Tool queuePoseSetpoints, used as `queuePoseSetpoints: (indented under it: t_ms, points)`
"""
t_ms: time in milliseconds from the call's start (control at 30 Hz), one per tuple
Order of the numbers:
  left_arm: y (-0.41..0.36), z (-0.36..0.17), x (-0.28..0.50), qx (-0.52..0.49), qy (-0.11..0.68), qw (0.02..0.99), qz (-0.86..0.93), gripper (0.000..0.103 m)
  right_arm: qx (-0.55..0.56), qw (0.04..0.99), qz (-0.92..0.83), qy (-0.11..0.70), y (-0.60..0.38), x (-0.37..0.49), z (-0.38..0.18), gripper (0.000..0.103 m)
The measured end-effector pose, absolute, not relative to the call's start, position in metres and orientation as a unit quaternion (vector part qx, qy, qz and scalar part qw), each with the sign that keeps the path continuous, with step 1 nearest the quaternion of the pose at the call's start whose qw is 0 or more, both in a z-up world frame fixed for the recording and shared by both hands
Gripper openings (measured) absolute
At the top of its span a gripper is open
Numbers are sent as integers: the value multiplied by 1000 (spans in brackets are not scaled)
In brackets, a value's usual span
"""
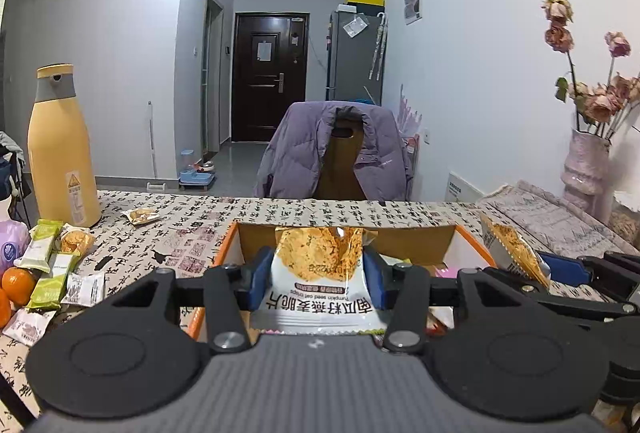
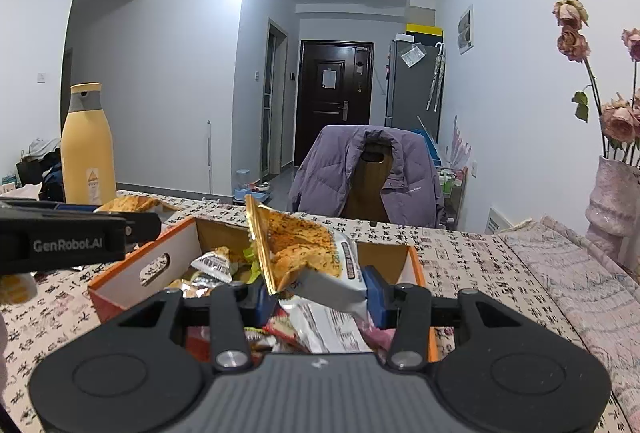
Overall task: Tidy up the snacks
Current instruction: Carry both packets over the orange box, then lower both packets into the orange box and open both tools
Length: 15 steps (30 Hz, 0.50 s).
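Note:
My left gripper (image 1: 318,281) is shut on a white oat-crisp packet (image 1: 318,273) and holds it upright above the orange cardboard box (image 1: 412,239). My right gripper (image 2: 316,293) is shut on another oat-crisp packet (image 2: 304,253), tilted, over the same box (image 2: 132,273), which holds several snack packets (image 2: 212,265). The right gripper and its packet (image 1: 512,249) show at the right of the left wrist view. The left gripper's body (image 2: 68,237) shows at the left of the right wrist view.
Loose snacks (image 1: 52,265) and oranges (image 1: 16,285) lie left of the box on the patterned tablecloth (image 1: 192,233). A yellow bottle (image 1: 60,149) stands at far left. A vase of dried roses (image 1: 588,169) stands at right. A chair with a purple jacket (image 1: 336,153) is behind the table.

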State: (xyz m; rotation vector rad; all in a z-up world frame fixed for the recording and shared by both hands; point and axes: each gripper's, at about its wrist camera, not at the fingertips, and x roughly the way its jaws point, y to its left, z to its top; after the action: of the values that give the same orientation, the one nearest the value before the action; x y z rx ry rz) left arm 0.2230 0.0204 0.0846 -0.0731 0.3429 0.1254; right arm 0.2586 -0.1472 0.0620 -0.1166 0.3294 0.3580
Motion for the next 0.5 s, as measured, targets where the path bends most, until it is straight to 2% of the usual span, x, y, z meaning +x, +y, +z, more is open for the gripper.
queuePoseSetpoints:
  t_ms: [500]
  points:
    - [42, 73, 282, -59, 184, 978, 75, 49, -54, 965, 176, 186, -125, 316, 50, 44]
